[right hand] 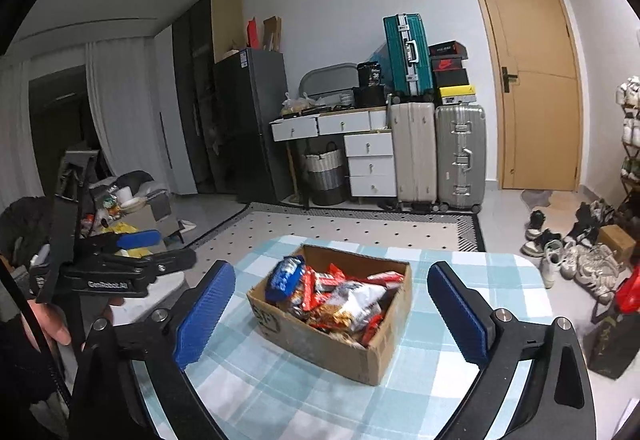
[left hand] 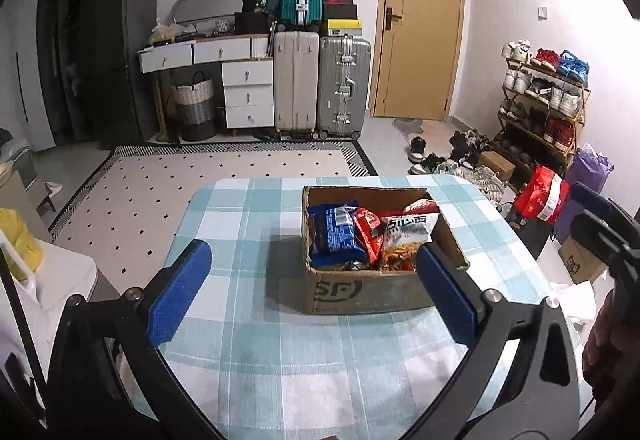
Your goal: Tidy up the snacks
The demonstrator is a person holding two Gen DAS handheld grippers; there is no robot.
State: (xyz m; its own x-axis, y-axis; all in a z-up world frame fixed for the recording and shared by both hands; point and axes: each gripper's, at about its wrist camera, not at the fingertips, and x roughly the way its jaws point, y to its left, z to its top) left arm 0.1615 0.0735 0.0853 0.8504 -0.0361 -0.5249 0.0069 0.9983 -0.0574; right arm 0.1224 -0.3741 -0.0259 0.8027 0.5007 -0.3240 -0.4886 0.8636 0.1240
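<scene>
Both claws are held spread and empty; the box (left hand: pixel 372 280) of snacks (left hand: pixel 360 236) is seen dead ahead, left claw (left hand: pixel 316 296) nearer

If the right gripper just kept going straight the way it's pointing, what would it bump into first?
Most likely the cardboard box of snack packets on the checked tablecloth. The box sits centred between the open right gripper fingers, with nothing nearer in that line. Depth is hard to judge, so it might meet the packets before the box.
</scene>
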